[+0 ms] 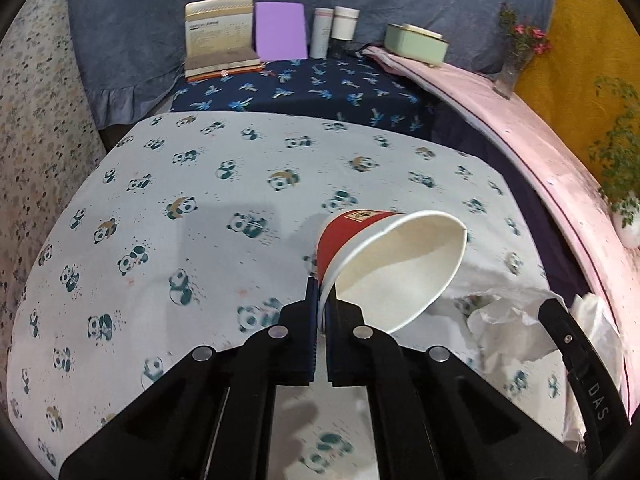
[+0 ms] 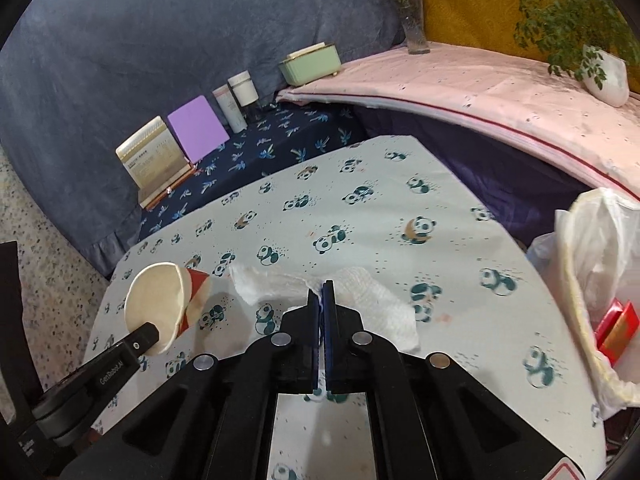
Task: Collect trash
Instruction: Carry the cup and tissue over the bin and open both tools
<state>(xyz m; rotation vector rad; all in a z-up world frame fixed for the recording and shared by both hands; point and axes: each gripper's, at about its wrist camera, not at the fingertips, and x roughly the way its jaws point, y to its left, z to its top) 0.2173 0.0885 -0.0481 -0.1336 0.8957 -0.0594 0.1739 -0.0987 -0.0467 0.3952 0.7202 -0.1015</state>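
Observation:
My left gripper is shut on the rim of a red paper cup with a white inside, and holds it tilted above the panda-print table. The cup also shows at the left of the right wrist view. My right gripper is shut on a white paper tissue that hangs over the table. The tissue shows crumpled at the right of the left wrist view. A white plastic trash bag with a red box inside stands open at the table's right edge.
A dark blue cloth shelf behind the table carries a book stand, a purple card, two white bottles and a green box. A pink ledge at the right carries a flower vase and a potted plant.

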